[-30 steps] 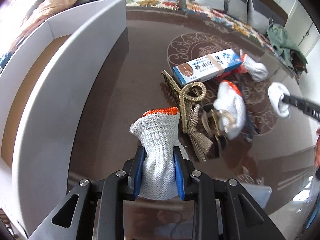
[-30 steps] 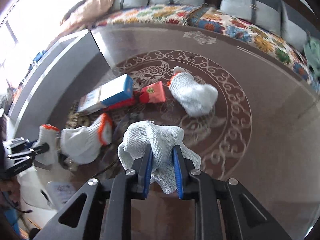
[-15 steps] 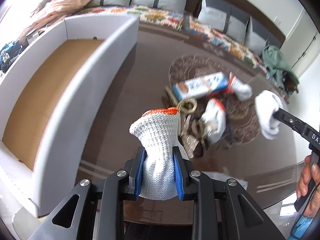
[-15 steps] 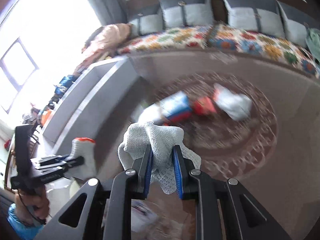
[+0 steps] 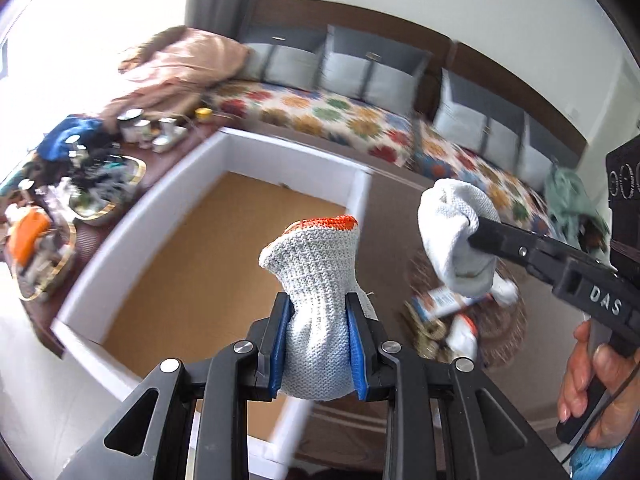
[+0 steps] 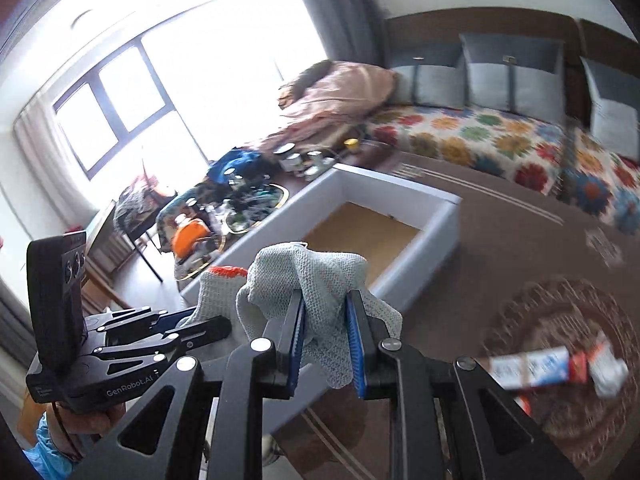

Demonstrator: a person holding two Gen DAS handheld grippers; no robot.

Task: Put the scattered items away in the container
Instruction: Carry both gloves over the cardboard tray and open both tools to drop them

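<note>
Looking from left to right across the left wrist view, the white box [image 5: 224, 152] comes first: its tall white walls frame a bare brown floor, and nothing lies in it as far as the view shows. Its long axis runs from the near left corner away toward the sofa [image 5: 360, 120]. The left gripper [image 5: 320, 344] has its blue pads pressed tight on an orange-cuffed glove [image 5: 316, 280], cuff up, and sits at the box's near right wall, with the open interior lying ahead and to the left of the jaws. That makes the left hand the nearer of the two to the drop. Further right, the right gripper [image 5: 476, 236] is clamped fully closed on a white glove [image 5: 456, 232], bunched and hanging, held above the brown table and outside the right wall; by this reading it has to travel leftward past that wall before it can let go. Below it, the blue and white carton [image 5: 440, 304] and other scattered things lie blurred on the table, well apart from the box and waiting their turn.
</note>
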